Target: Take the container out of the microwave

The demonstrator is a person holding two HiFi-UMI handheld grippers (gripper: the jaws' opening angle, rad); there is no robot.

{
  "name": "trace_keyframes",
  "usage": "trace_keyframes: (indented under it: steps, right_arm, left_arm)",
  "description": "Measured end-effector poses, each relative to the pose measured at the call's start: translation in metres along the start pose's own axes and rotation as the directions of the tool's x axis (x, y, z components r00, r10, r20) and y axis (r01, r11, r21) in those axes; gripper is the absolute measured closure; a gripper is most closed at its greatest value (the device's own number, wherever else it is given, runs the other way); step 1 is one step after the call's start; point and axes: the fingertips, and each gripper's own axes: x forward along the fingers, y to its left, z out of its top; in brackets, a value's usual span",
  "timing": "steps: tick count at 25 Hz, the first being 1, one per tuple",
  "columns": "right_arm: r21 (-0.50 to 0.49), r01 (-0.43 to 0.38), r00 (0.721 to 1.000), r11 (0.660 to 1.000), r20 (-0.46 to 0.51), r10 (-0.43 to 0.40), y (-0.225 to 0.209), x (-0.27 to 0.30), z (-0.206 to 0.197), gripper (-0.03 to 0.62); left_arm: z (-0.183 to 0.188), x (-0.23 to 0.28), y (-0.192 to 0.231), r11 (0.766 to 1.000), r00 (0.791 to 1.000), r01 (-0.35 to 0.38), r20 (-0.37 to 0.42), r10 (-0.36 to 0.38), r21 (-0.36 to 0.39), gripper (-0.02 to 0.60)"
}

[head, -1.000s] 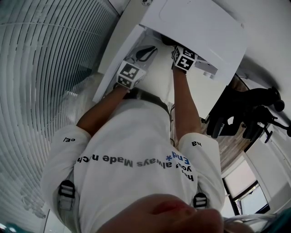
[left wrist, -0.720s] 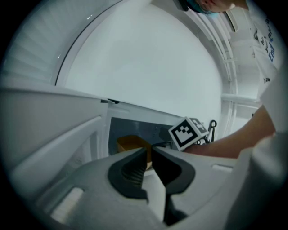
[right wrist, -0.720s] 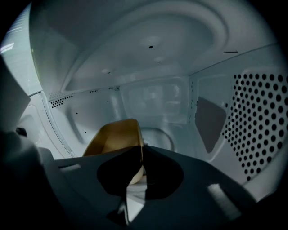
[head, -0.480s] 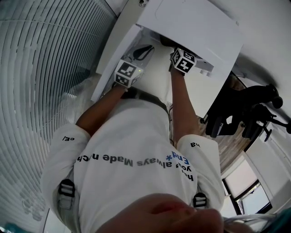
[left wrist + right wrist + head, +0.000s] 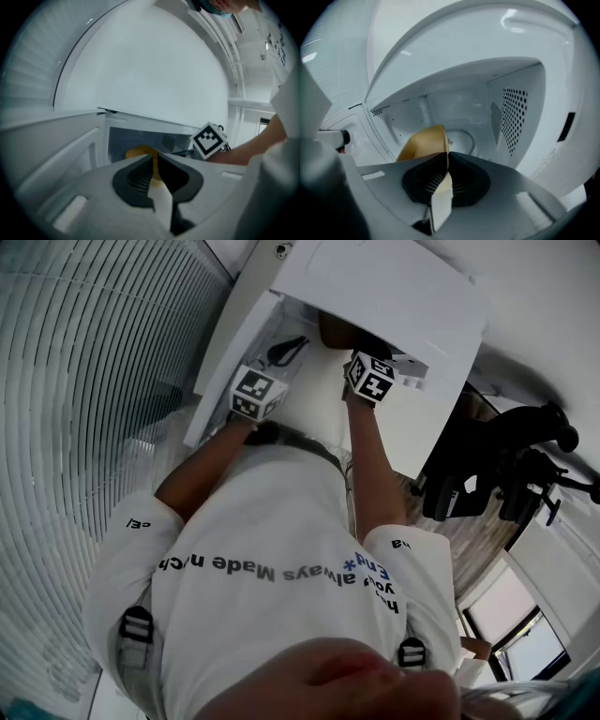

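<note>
A tan container (image 5: 423,140) sits tilted at the mouth of the white microwave (image 5: 394,296). In the head view the container (image 5: 335,329) shows as a brown patch in the opening. My right gripper (image 5: 447,157) is shut on the container's near wall, which runs up between the black pads. My left gripper (image 5: 156,165) hovers in front of the cavity, its jaws shut with nothing between them. Past it I see the container (image 5: 137,152) and the right gripper's marker cube (image 5: 209,139). Both marker cubes, the left (image 5: 255,393) and the right (image 5: 372,376), show before the opening.
The microwave's open door (image 5: 230,343) stands at the left of the opening. Inside are a glass turntable (image 5: 461,138) and a perforated right wall (image 5: 514,117). A black chair-like frame (image 5: 506,474) stands on the wooden floor at the right. A ribbed wall (image 5: 84,381) runs along the left.
My right gripper has drawn back a little from the cavity with the container, so more of the brown container shows at the opening. The left gripper has stayed in place.
</note>
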Motion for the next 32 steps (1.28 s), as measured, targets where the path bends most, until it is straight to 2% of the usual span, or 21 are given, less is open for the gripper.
trace_keyframes:
  steps: [14,21,27,32]
  right_arm:
    - [-0.004,-0.061,0.998,0.998,-0.027,0.061,-0.006,-0.048,-0.028,0.577]
    - [-0.039,-0.111,0.993,0.993,-0.048,0.11,-0.015,-0.08,-0.045,0.577]
    - [-0.111,-0.202,0.977,0.973,-0.092,0.192,-0.026,-0.108,-0.062,0.577]
    - [-0.189,-0.316,0.946,0.93,-0.14,0.293,-0.034,-0.125,-0.076,0.577]
  left_arm:
    - [-0.007,-0.009,-0.02,1.0,1.0,0.017,-0.007,-0.017,0.009,0.549]
    - [-0.013,-0.011,-0.036,0.999,0.999,0.038,-0.01,-0.038,0.012,0.551]
    - [-0.016,-0.011,-0.049,0.998,0.998,0.058,-0.014,-0.058,0.015,0.555]
    - [-0.021,-0.008,-0.06,0.995,0.996,0.084,-0.025,-0.083,0.05,0.557]
